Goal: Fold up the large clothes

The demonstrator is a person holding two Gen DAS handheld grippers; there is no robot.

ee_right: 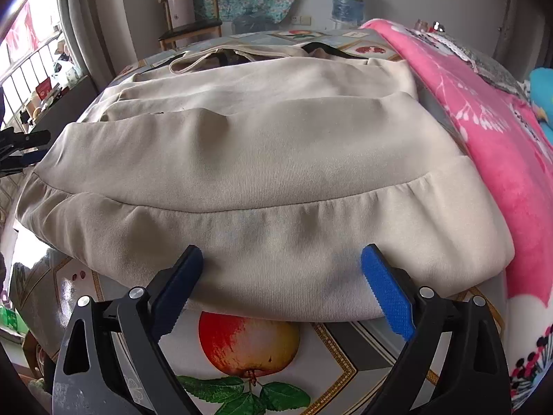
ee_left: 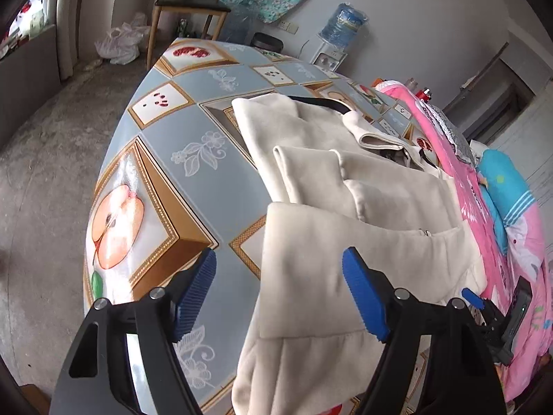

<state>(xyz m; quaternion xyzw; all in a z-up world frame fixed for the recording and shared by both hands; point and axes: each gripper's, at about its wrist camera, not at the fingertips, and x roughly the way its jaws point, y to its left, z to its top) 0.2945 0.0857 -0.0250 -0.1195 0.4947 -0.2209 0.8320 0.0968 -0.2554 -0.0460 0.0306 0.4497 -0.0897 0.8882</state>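
Cream garment folded on table; water jug on dispenser

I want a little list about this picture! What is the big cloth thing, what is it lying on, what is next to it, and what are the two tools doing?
garment: cream sweatshirt, partly folded, sleeves laid over the body
lying on: table with a fruit-print cover
beside it: pink blanket along one side
left tool: left tool open, over the garment's side edge, nothing gripped
right tool: right tool open, at the hem, nothing gripped
background: wooden chair, water dispenser
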